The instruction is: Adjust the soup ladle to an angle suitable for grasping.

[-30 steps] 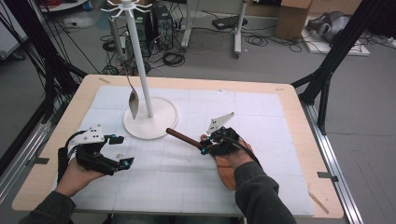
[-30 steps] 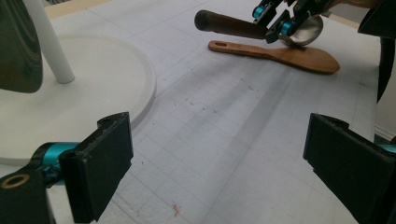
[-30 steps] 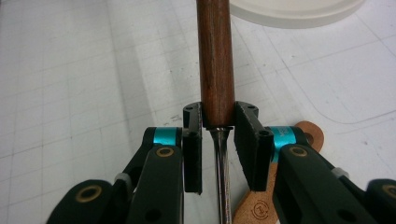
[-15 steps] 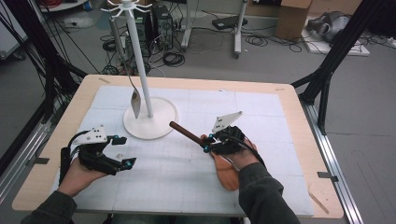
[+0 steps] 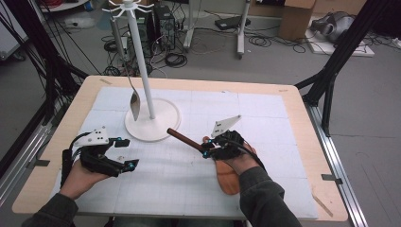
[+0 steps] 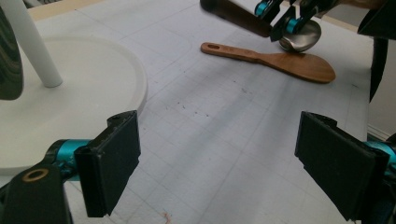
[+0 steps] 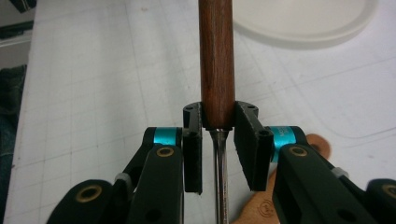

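My right gripper (image 5: 206, 150) (image 7: 218, 119) is shut on a ladle (image 5: 182, 138) (image 7: 216, 60), its pads pressing the lower end of the dark wooden handle, just above the metal shaft. The handle points toward the white stand's base (image 5: 161, 130). The ladle's steel bowl (image 6: 303, 39) hangs above a wooden spatula (image 5: 228, 178) (image 6: 280, 59) lying on the mat under my right hand. My left gripper (image 5: 128, 152) (image 6: 224, 163) rests at the front left of the mat. Its jaws stand wide, have just been closing a little, and hold nothing.
A white utensil stand (image 5: 141, 61) with hooks on top rises from a round base at the back left of the mat, and a metal spoon (image 5: 135, 101) hangs from it. The gridded mat (image 5: 265, 109) covers most of the wooden table (image 5: 307, 142).
The right gripper with the ladle has only wobbled slightly. The left hand has kept still.
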`<state>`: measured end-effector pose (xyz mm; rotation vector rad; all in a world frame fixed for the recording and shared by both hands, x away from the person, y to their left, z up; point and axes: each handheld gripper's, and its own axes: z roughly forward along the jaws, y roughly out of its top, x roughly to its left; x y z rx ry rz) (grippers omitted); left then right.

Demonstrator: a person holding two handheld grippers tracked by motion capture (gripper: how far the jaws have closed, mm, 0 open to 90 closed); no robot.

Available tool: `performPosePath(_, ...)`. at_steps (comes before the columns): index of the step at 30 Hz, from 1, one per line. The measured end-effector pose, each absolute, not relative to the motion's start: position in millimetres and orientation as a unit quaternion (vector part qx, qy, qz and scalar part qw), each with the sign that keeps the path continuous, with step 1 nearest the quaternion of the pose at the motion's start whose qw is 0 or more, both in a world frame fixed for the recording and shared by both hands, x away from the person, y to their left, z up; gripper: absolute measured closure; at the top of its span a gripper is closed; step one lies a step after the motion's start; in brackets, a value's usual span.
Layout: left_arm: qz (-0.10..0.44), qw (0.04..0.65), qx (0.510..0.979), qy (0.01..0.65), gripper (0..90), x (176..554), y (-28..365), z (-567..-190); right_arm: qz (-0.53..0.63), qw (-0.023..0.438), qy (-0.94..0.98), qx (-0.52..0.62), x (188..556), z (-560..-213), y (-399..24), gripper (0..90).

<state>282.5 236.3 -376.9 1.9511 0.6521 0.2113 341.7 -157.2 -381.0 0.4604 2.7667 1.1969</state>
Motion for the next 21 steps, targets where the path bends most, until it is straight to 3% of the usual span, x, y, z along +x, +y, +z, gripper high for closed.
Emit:
performPosePath(16,0.087,0.510,0.812,0.269,14.7,282.6,237.3,-376.9,0.295,-0.003,0.944,0.148,353.3,-423.5,-129.8,73.2)
performPosePath(21,0.087,0.511,0.812,0.269,14.7,283.0,237.9,-376.8,0.295,0.004,0.945,0.141,354.0,-424.8,-124.0,70.9)
